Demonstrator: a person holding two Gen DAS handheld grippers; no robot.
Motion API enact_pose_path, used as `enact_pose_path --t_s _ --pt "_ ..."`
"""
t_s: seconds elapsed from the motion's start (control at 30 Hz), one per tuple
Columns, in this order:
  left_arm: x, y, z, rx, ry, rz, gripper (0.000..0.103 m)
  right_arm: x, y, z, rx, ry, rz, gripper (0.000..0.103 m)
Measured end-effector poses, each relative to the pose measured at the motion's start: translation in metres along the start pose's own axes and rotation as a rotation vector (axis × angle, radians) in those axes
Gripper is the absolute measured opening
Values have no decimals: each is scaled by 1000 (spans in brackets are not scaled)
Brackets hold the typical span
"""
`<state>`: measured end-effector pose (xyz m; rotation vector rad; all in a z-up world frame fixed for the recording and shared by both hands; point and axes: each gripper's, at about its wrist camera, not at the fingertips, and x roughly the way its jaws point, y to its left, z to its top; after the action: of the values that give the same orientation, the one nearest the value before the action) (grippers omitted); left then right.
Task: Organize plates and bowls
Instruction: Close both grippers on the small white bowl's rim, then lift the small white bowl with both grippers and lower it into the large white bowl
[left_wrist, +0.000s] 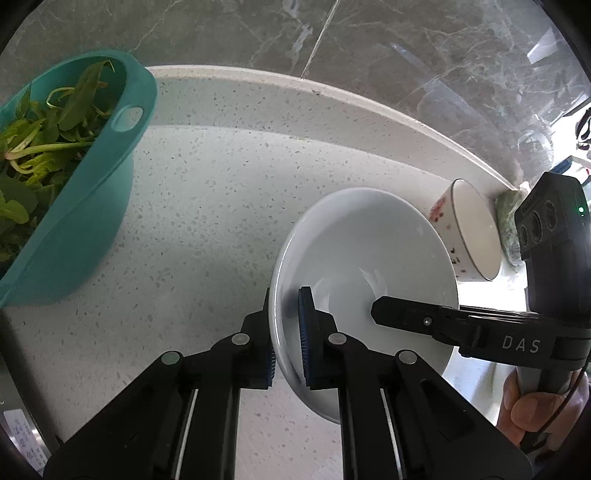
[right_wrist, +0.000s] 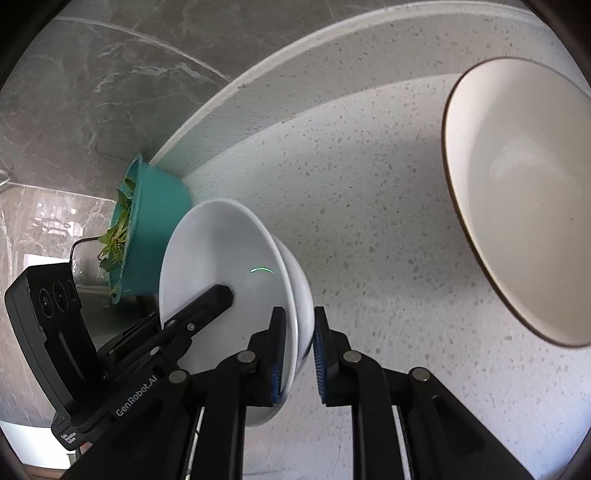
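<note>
A plain white bowl (left_wrist: 369, 251) sits tilted on the speckled countertop (left_wrist: 207, 221). My left gripper (left_wrist: 289, 338) is shut on its near rim, one pad inside the bowl and one outside. My right gripper (right_wrist: 300, 350) is shut on the opposite rim of the same white bowl (right_wrist: 221, 254). The left wrist view shows one of the right gripper's fingers (left_wrist: 406, 315) lying inside the bowl, its partner hidden under the wall. A flowered bowl (left_wrist: 469, 236) lies on its side just behind. A large cream bowl with a dark rim (right_wrist: 524, 192) stands at the right.
A teal basin of green leaves (left_wrist: 74, 206) stands at the left, close to the low backsplash ledge (left_wrist: 332, 107) and the grey marble wall. A green sponge-like thing (left_wrist: 508, 225) lies behind the flowered bowl. A person's hand (left_wrist: 535, 413) holds the right gripper's handle.
</note>
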<state>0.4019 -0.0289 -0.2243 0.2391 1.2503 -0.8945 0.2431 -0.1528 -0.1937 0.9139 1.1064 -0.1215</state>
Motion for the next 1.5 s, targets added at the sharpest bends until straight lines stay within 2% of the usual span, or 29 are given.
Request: enact_pose_path --t_s 0.47,0.8,1.17,1.5 --pt "-45 -34 -17 40 -22 -37 9 -49 11 -28 -13 -42 1 17" --pt "-80 -104 -46 101 -42 -60 9 -92 1 -57 -3 -92 18 17" --pt "-91 -190 -92 94 -42 -45 9 -143 -42 -86 -30 -86 61 19" --pt "-70 -292 -139 124 1 -83 9 -201 -119 -120 7 -104 61 19"
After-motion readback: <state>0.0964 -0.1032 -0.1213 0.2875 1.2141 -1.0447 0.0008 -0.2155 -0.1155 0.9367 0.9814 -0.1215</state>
